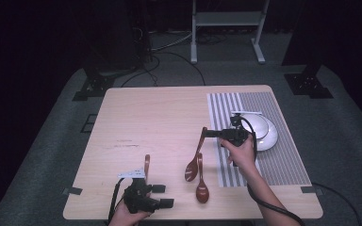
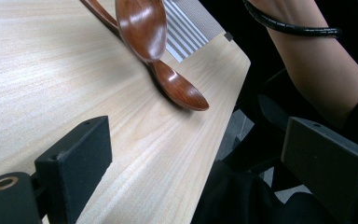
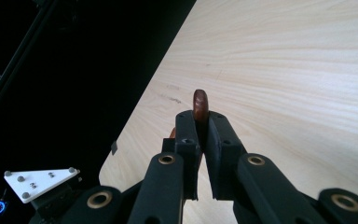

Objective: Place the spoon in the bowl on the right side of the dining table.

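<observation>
Pale wood counter (image 1: 169, 122) stands under dim light, a striped placemat (image 1: 283, 160) and white bowl (image 1: 264, 132) at its right. The right gripper (image 1: 204, 133) is clamped on the handle tip of a brown wooden spoon (image 1: 192, 165), hanging bowl-down above a second spoon (image 1: 201, 186). The left gripper (image 1: 162, 196) rests with its jaws apart near the front edge, beside a third spoon (image 1: 147, 165). Keeping the grip firm and lifting smoothly should stop the spoon from swinging.

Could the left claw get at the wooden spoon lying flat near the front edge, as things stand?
Probably yes: the left claw is open and holds nothing, and bare table lies between it and the flat spoon. The spoon lifted by the right claw hangs close above.
</observation>
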`<state>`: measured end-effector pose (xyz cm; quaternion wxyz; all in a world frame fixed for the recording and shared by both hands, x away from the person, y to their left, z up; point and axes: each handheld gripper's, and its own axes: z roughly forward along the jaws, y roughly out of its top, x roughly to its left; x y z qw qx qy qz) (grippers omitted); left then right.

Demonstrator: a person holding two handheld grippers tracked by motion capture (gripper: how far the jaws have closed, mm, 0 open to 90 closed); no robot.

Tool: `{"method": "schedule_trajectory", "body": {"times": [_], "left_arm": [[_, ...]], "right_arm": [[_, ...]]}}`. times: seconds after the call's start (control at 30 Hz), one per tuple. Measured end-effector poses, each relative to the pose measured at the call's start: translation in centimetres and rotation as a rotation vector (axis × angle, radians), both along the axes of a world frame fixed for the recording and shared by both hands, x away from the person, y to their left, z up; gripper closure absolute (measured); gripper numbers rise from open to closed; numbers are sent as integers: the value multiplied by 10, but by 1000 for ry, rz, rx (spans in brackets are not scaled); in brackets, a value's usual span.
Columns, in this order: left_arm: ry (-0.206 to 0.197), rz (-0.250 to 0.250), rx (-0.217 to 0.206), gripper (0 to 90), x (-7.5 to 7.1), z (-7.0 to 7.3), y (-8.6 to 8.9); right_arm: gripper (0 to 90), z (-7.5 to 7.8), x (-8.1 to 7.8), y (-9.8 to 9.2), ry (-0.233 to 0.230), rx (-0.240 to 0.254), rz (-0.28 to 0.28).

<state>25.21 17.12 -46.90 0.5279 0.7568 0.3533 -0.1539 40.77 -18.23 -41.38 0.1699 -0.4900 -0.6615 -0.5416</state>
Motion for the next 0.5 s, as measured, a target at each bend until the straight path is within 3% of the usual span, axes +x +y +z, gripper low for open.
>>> {"method": "schedule_trajectory", "body": {"times": [0.5], "left_arm": [[-2, 6, -3, 71, 0, 1, 0]], "right_arm": [[837, 11, 4, -39, -14, 7, -94]]}}
